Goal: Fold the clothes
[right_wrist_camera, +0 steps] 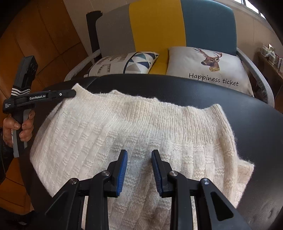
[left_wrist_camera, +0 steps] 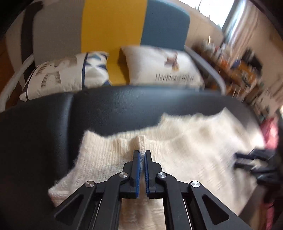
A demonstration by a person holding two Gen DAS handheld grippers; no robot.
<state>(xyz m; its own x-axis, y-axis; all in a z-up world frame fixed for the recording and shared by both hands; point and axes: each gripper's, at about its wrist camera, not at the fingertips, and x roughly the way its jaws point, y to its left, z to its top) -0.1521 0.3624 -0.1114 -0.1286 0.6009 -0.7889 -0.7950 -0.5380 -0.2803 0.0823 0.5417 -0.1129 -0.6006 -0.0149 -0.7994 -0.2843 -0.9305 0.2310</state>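
Left wrist view: left hand-held gripper point(left_wrist_camera: 142, 155) clamped on pinched ridge of cream knit sweater point(left_wrist_camera: 185, 150), which lies spread on black worktop point(left_wrist_camera: 44, 132) ahead of both tools. Right hand-held gripper point(right_wrist_camera: 139, 157) jaws part-open over sweater, nothing held. Likely fold-over next: keep pinch firm, lift clear, grab matching edge with right.

1. Daylight enters from a window point(left_wrist_camera: 221, 10) at the upper right of the left wrist view, blown out to white.
2. The left wrist view is smeared by motion blur, worst along its right side, where the shelves point(left_wrist_camera: 238, 70) dissolve into streaks; lettering on the pillow point(left_wrist_camera: 162, 65) is unreadable.
3. The right wrist view is sharp: the pillow's print reads clearly.
4. The black table point(right_wrist_camera: 256, 123) shows soft sheen.
5. Both views bow at the rim, with dark corners.
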